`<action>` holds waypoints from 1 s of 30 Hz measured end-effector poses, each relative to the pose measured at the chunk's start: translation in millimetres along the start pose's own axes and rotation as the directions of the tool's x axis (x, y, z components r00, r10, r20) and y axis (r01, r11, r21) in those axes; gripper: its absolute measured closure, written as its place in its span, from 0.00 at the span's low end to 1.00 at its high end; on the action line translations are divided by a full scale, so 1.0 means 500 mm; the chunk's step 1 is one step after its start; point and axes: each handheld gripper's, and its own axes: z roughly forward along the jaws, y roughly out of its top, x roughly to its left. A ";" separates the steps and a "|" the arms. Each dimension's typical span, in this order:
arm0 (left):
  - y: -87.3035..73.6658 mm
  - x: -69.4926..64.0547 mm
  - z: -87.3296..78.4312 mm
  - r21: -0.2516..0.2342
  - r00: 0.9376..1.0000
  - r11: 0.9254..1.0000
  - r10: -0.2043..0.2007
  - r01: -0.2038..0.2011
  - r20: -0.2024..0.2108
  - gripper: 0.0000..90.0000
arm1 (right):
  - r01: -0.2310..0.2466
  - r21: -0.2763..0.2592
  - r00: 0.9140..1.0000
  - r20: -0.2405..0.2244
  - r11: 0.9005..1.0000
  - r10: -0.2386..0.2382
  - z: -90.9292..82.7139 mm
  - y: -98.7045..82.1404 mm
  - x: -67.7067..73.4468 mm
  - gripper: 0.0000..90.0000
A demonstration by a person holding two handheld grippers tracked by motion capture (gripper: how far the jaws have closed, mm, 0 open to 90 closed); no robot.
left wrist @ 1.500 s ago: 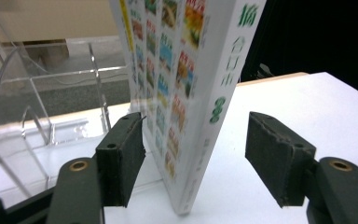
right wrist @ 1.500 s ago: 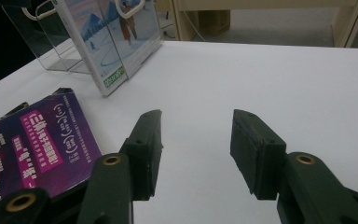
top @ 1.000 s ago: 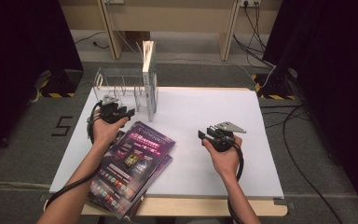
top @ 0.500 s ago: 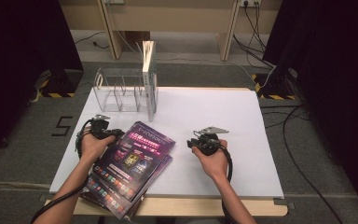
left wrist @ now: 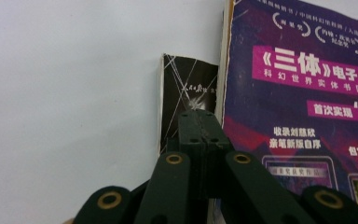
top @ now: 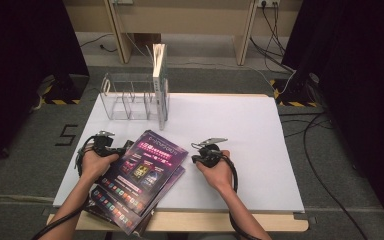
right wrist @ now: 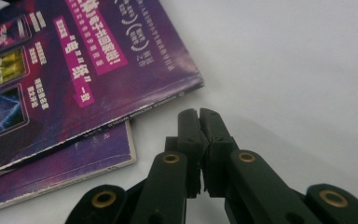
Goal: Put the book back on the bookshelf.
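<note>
Between both shut, empty hand-held grippers, left [top: 101, 143] and right [top: 204, 151], lies the magazine stack [top: 141, 172]. Jaws have just been closing on nothing, likely to nudge its edges square.

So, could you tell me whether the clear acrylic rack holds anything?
Yes: one upright book stands in the clear acrylic rack, at its right end.

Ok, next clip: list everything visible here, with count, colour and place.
white rectangular table top: one, centre.
clear acrylic divided rack: one, far left of table.
white upright book: one, in the rack's right end.
purple glossy magazines: stack, at least two, near left edge.
black-covered booklet: one, under the top magazine.
cables: black, floor right.
left claw: black, shut, at the stack's left edge.
right claw: black, shut, right of the stack.
</note>
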 end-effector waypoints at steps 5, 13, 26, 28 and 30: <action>-0.008 -0.007 -0.007 0.035 0.999 0.999 0.012 -0.014 0.037 0.99 | 0.008 0.037 1.000 -0.007 0.999 -0.008 0.026 0.005 0.009 0.97; -0.025 -0.027 -0.017 0.033 1.000 0.999 0.020 -0.021 0.019 0.99 | 0.015 0.055 1.000 0.015 0.998 -0.016 0.045 0.015 0.013 0.95; -0.030 -0.040 -0.035 0.059 1.000 0.998 0.009 -0.010 0.007 0.93 | -0.044 0.019 0.998 0.038 0.999 0.044 0.064 0.042 -0.010 0.88; -0.027 -0.042 -0.039 0.018 1.000 1.000 0.001 -0.001 -0.006 0.91 | -0.075 -0.002 0.997 0.031 0.997 0.075 0.057 0.044 -0.015 0.86; -0.024 -0.052 -0.039 0.005 0.999 1.000 0.028 -0.028 -0.033 0.91 | -0.105 -0.032 0.994 0.023 0.994 0.105 0.049 0.049 -0.020 0.82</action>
